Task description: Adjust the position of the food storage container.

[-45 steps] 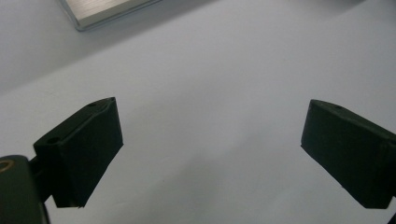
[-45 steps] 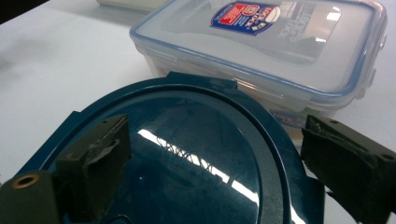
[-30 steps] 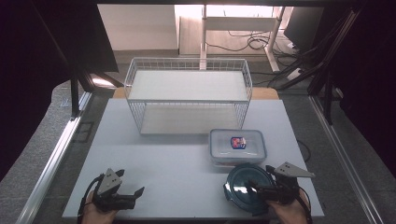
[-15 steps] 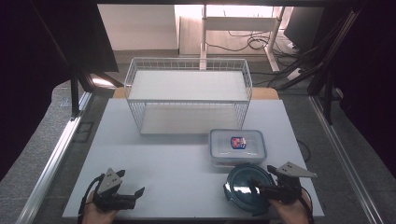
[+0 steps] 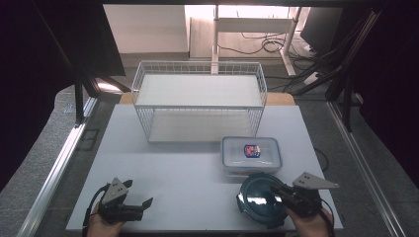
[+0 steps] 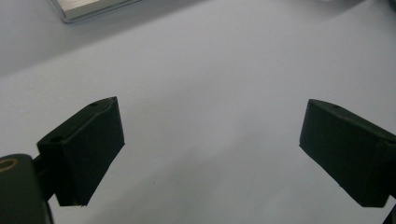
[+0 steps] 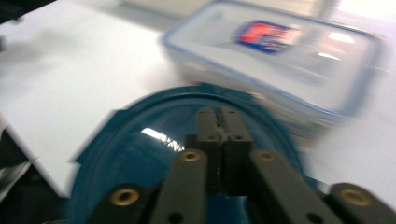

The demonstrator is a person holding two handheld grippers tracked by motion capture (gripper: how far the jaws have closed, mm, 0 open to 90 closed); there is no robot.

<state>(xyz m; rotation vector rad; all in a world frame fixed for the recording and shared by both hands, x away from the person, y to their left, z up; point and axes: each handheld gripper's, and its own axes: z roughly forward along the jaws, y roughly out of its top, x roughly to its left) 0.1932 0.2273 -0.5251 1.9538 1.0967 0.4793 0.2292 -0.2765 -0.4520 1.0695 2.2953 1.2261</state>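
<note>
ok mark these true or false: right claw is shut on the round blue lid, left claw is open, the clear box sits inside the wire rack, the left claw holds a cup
1. The right claw is shut on the blue lid: true; its jaws have just been closing.
2. The left claw is open: true.
3. The clear box sits inside the wire rack: false; it stands on the table in front of the rack.
4. The left claw holds a cup: false; nothing is between its jaws.

Backlit from rear, dark sides; right gripper view motion-blurred.
</note>
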